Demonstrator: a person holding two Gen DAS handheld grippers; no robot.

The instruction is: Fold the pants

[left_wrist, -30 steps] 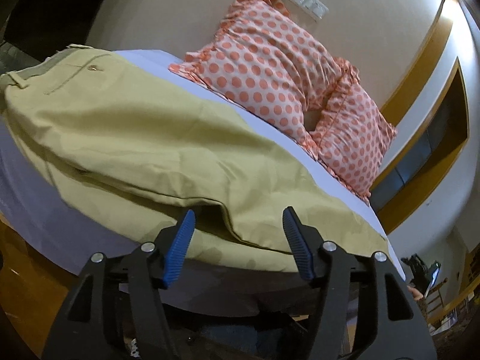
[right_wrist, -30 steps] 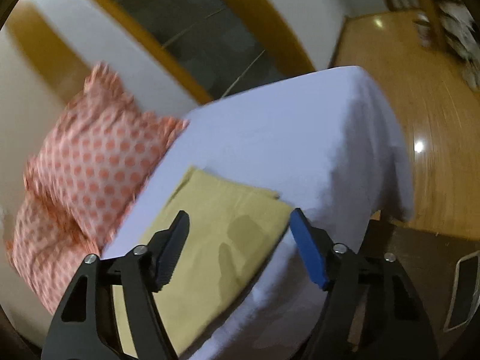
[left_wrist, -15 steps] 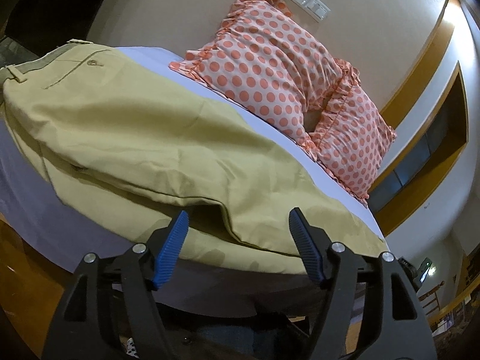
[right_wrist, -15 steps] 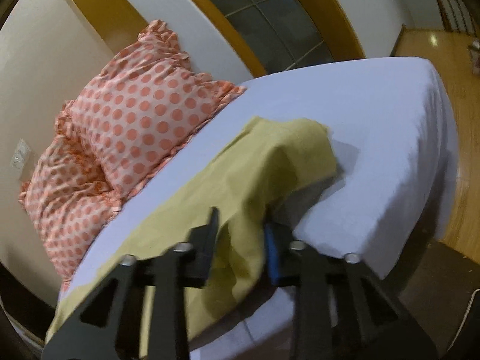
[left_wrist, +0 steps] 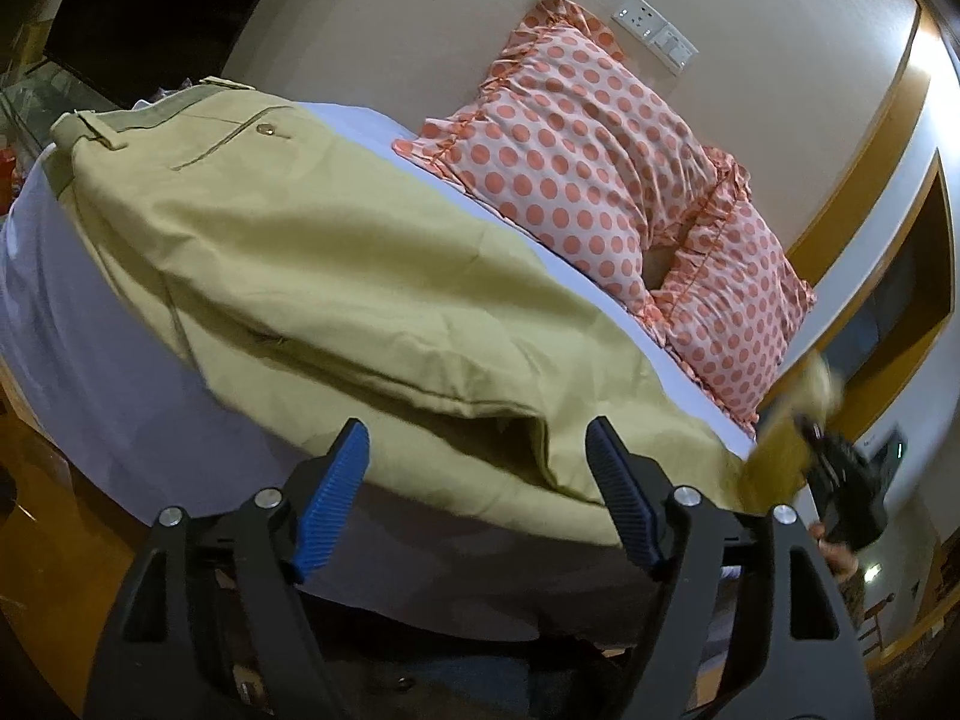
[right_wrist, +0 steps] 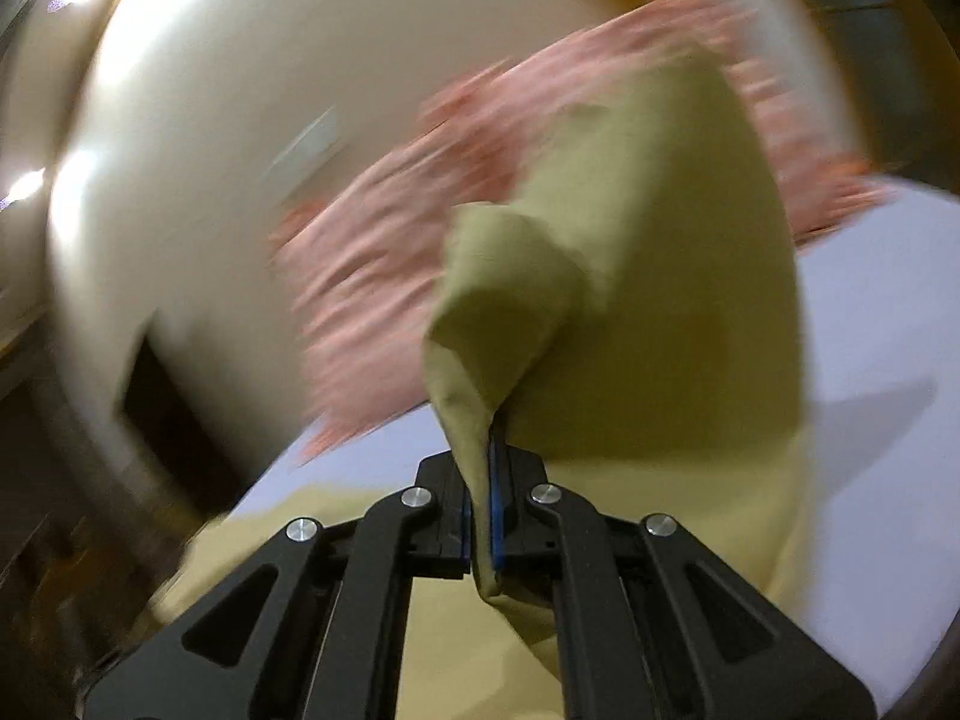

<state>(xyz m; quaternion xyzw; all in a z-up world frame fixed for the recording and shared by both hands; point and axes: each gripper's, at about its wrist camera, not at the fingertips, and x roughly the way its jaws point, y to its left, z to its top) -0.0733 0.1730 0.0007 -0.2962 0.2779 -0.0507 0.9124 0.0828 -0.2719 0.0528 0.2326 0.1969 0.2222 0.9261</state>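
Khaki pants lie along the white bed, waistband at the far left, legs doubled over each other and running right. My left gripper is open and empty, just short of the near edge of the legs. My right gripper is shut on the hem end of the pants and holds it lifted above the bed. In the left wrist view the right gripper shows at the far right with raised cloth in it. The right wrist view is motion-blurred.
Two pink pillows with orange dots lean against the beige wall behind the pants. A wall socket plate sits above them. Wooden floor lies below the bed's near edge. A dark window with wooden trim is at right.
My right gripper has closed on the hem end of the pants and lifted it, swinging fast. My left gripper has stayed open near the legs' edge, shifting slightly closer.
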